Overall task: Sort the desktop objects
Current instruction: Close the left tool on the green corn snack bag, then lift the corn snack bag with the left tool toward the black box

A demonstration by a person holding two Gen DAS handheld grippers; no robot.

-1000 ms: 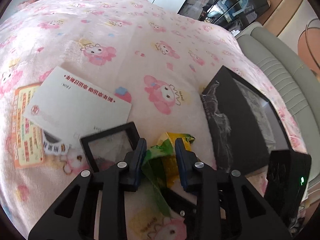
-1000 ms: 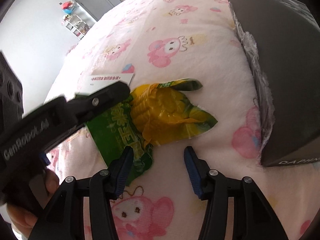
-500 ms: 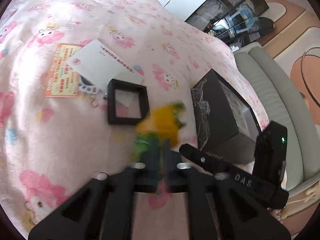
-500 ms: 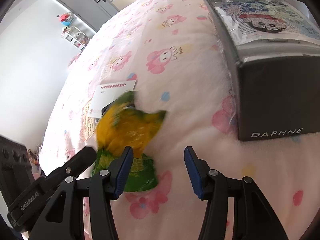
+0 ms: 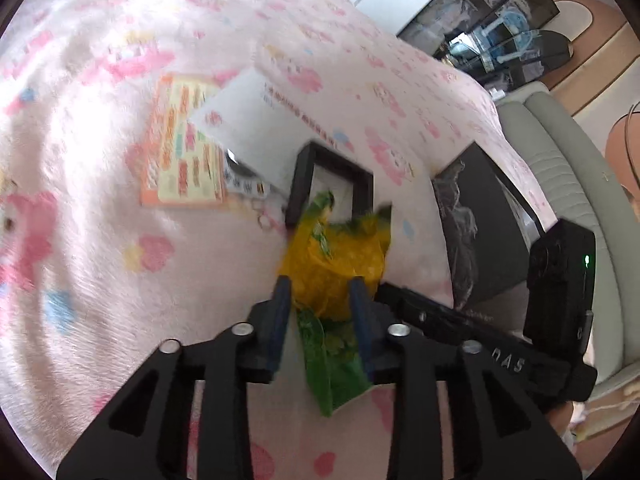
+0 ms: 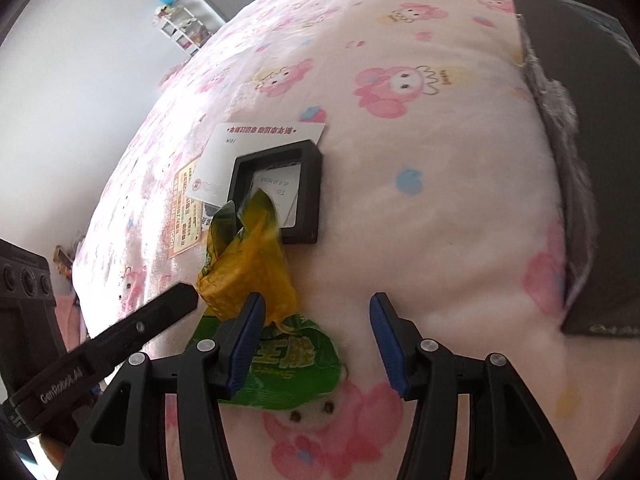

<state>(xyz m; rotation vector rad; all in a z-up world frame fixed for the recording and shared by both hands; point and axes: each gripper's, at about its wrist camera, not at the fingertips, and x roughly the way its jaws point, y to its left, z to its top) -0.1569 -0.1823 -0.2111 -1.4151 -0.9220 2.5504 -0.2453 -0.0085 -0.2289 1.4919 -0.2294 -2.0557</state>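
Left gripper [image 5: 320, 296] we've got clamped on the snack bag [image 5: 334, 256], just below the black frame [image 5: 332, 184]; right gripper [image 6: 316, 340] gapes empty.

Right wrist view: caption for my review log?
Open right gripper beside the green-yellow snack wrapper on the pink blanket.

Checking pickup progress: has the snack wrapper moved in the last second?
Yes. The snack wrapper went left, from beside the black box to overlapping the black frame.
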